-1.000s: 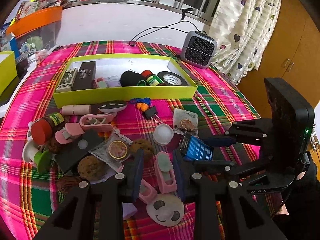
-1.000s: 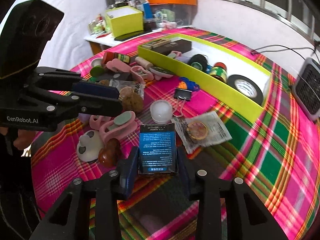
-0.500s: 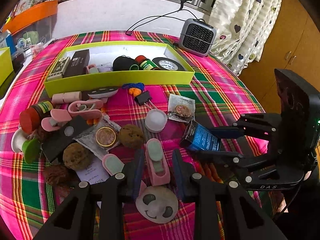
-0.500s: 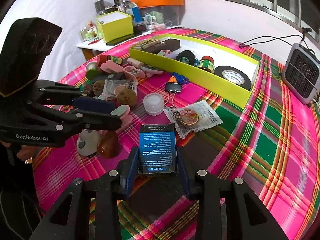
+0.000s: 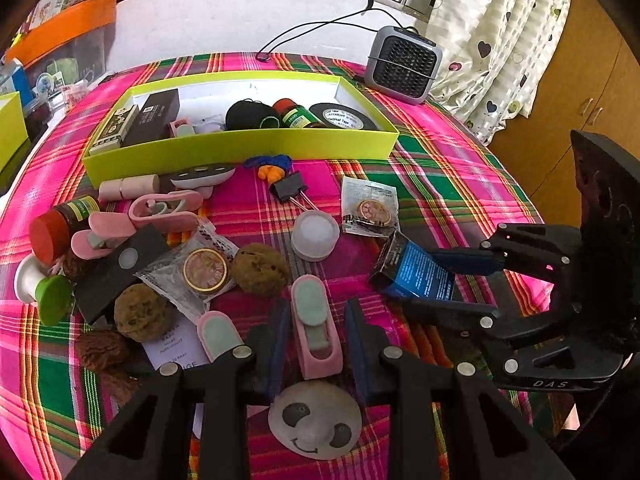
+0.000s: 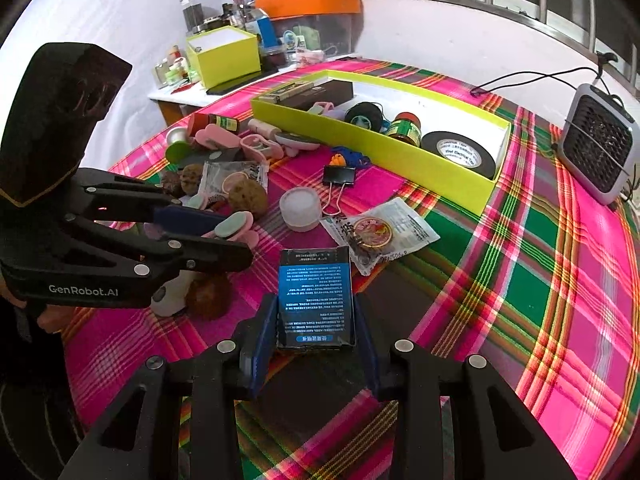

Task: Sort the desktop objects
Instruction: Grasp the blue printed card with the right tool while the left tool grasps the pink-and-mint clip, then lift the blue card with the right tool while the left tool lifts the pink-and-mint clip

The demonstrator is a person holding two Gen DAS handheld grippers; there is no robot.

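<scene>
1. The right gripper is clamped on a small blue-and-black box, its printed face up, held above the plaid tablecloth; the left wrist view shows the same box tilted between the right gripper's fingers, off to the right of the clutter.
2. The left gripper has its jaws set a little apart around a pink clip with a grey-green pad. Both pads stand just beside the clip's sides, but I cannot tell whether they press on it.
3. Just below that clip lies a round white panda-face piece, and to its left a second pink clip rests on a paper slip.
4. Beyond the left gripper the cloth is crowded: a brown sponge ball, a sealed packet holding a gold disc, a white round cap, a black binder clip and a second packet.
5. The yellow-green tray stands behind this heap and already holds a roll of black tape, a black thread spool, a small jar and a dark box.
6. A grey fan heater sits past the tray's right end.
</scene>
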